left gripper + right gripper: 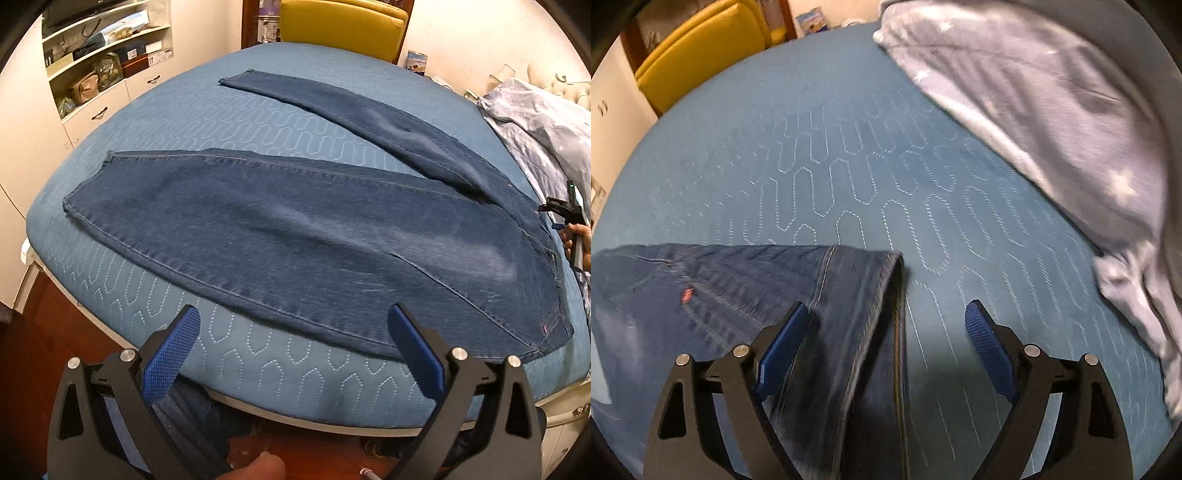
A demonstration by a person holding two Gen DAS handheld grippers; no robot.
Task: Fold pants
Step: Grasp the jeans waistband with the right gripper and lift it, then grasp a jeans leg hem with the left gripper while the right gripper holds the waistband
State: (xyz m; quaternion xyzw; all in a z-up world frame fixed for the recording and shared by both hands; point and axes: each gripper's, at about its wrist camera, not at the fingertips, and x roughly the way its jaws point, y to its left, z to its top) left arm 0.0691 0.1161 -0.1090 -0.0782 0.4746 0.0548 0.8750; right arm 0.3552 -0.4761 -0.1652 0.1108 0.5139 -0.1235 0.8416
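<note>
A pair of blue jeans [295, 229] lies flat on the blue quilted bed [236, 125], its two legs spread apart toward the left and its waist at the right. My left gripper [293, 308] hovers open over the near edge of the closer leg, with nothing between its fingers. In the left wrist view my right gripper [565, 218] shows at the waist end, held by a hand. In the right wrist view, which is blurred, the right gripper [886, 306] is open above the waistband corner [857, 280]. The denim lies between the pads without being pressed.
A rumpled grey-blue blanket [1052, 110] with pale stars covers the bed's right side beside the waistband. A yellow chair [343, 26] stands behind the bed. White shelves and drawers [99, 62] line the left wall. Wooden floor [55, 339] lies below the bed's near edge.
</note>
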